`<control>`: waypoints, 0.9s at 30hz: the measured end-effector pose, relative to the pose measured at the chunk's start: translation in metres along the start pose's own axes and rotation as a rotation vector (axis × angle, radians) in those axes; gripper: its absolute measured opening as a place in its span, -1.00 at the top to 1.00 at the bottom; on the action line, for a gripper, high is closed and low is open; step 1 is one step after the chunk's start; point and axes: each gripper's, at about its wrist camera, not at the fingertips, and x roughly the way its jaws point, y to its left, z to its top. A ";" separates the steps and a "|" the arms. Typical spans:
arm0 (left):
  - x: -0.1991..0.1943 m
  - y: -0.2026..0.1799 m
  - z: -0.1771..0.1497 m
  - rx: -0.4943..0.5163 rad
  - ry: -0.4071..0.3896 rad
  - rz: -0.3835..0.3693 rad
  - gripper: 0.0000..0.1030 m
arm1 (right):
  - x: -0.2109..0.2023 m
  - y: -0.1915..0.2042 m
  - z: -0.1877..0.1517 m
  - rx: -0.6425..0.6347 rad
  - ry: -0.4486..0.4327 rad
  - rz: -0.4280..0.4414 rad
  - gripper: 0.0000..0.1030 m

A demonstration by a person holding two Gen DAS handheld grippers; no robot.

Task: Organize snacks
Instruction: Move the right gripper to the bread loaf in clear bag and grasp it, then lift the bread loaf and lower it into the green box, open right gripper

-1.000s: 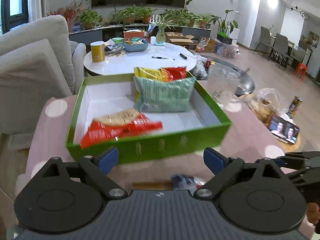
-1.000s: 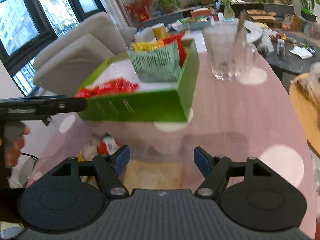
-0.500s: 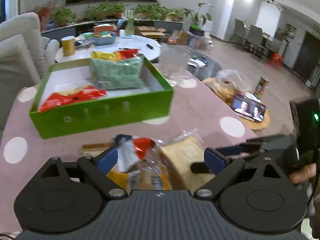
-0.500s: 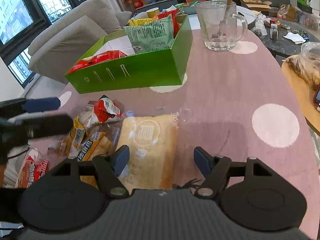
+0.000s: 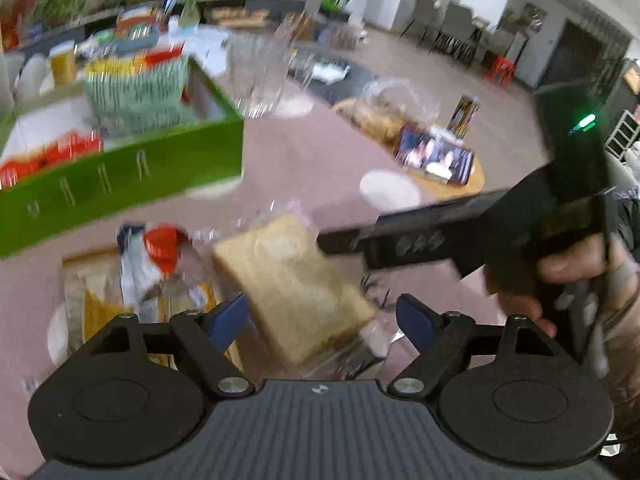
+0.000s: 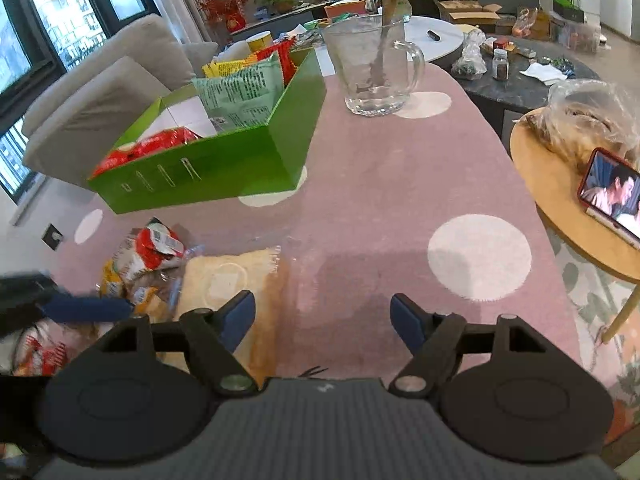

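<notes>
A slice-shaped bread package [image 5: 292, 288] in clear wrap lies on the pink tablecloth in front of the green box [image 5: 120, 188]. My left gripper [image 5: 322, 320] hangs over it with the bread between its closing jaws; only the left pad is near the wrap. In the right wrist view, my right gripper [image 6: 323, 318] is opening, its left pad over the right edge of the bread package [image 6: 232, 276] and bare cloth between the jaws. A red-and-white packet [image 6: 154, 246] and yellow packets [image 6: 116, 284] lie left of the bread. The green box [image 6: 208, 172] holds a green bag [image 6: 240, 92] and a red packet [image 6: 160, 142].
A glass pitcher [image 6: 376, 72] with a spoon stands behind the box on the right. A round wooden side table [image 6: 560, 208] to the right carries a phone [image 6: 612, 196] and a bagged loaf [image 6: 588, 120]. A grey sofa [image 6: 100, 92] stands behind the box.
My left gripper swung right and down from facing the box to over the bread, and its jaws narrowed. The right view drew back from the box to the bread; its jaws widened slightly.
</notes>
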 end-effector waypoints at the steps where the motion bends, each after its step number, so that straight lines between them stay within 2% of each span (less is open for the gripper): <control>1: 0.003 0.003 -0.001 -0.016 0.016 0.004 -0.52 | -0.001 0.000 0.001 0.005 0.001 0.004 -0.31; 5: 0.007 0.013 -0.006 -0.059 0.031 -0.011 -0.44 | -0.004 0.005 0.002 0.007 0.009 0.047 -0.30; 10: 0.003 0.027 -0.007 -0.100 0.017 0.018 -0.43 | -0.002 0.015 -0.001 -0.006 0.033 0.085 -0.30; 13: 0.006 0.028 -0.006 -0.109 0.020 0.048 -0.44 | 0.003 0.018 -0.001 -0.009 0.053 0.075 -0.18; 14: 0.008 0.026 -0.006 -0.104 0.023 0.047 -0.44 | 0.005 0.019 -0.001 -0.010 0.061 0.076 -0.11; 17: 0.017 0.023 -0.004 -0.088 0.032 0.032 -0.43 | 0.008 0.019 -0.001 0.000 0.074 0.088 -0.07; 20: 0.024 0.022 -0.002 -0.079 0.041 0.017 -0.35 | 0.008 0.018 0.000 0.009 0.084 0.093 -0.06; 27: 0.029 0.025 -0.002 -0.076 0.038 -0.012 -0.35 | 0.013 0.016 -0.002 0.061 0.122 0.147 -0.06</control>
